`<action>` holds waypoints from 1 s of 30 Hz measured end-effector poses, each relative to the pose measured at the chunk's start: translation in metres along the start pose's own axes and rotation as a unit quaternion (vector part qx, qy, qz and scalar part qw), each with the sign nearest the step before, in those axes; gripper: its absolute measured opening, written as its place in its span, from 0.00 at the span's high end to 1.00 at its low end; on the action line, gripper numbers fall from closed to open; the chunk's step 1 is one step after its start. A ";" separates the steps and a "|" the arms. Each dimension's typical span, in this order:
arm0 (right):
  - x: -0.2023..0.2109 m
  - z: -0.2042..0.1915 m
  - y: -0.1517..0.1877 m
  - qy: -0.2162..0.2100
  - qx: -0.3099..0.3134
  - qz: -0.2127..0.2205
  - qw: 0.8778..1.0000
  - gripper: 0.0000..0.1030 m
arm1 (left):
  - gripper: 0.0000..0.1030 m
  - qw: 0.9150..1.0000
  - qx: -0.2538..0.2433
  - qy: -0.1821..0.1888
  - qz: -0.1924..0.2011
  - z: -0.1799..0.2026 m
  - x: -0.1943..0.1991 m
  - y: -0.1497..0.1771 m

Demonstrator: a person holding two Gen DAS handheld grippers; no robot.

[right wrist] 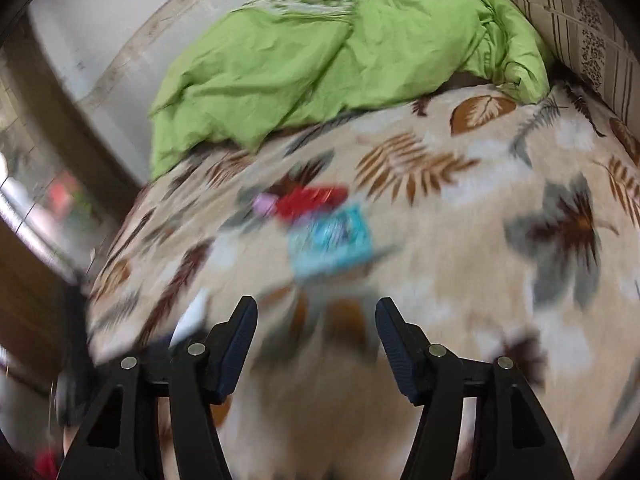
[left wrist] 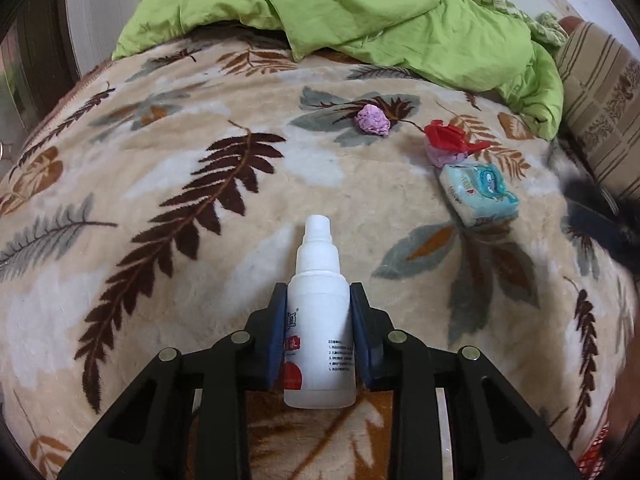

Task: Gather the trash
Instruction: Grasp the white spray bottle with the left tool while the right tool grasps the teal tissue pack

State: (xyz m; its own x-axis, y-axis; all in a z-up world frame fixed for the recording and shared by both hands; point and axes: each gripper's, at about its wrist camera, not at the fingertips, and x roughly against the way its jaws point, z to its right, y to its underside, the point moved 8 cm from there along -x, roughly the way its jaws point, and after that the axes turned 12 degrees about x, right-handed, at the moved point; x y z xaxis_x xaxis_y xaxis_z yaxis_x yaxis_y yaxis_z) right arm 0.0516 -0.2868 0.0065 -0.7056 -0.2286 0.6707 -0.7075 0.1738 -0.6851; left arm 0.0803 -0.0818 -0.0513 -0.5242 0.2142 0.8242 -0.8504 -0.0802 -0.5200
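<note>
Small black print runs in numbered lines down the side of a white plastic bottle (left wrist: 320, 332), with a red mark and red characters on its front, all too small and too turned away to read. A pale blue tissue pack (left wrist: 478, 194) near the blanket's right edge carries a cartoon picture and a printed word that cannot be made out. No text reads in the blurred right wrist view.
</note>
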 end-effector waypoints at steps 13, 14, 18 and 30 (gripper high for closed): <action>-0.080 0.008 0.000 -0.093 -0.060 -0.072 0.991 0.57 | 0.72 1.000 0.026 0.001 0.012 -0.020 -0.001 -0.014; -0.073 -0.004 0.010 -0.112 -0.053 -0.078 0.989 0.57 | 0.72 0.999 0.030 -0.001 0.011 -0.022 -0.001 -0.015; -0.040 -0.045 0.037 -0.143 0.014 -0.097 0.985 0.57 | 0.72 0.999 0.039 0.001 0.011 -0.026 0.000 -0.017; -0.082 -0.057 0.014 -0.038 0.143 -0.095 0.984 0.28 | 0.72 0.998 0.062 -0.005 0.019 -0.042 0.003 -0.024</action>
State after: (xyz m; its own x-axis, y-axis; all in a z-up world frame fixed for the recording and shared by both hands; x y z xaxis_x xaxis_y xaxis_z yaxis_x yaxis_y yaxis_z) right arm 0.0967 -0.2108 -0.0420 -0.5494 -0.3038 0.7784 -0.7782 -0.1533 -0.6091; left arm 0.1009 -0.0388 -0.0458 -0.5564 0.1995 0.8066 -0.8285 -0.2074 -0.5202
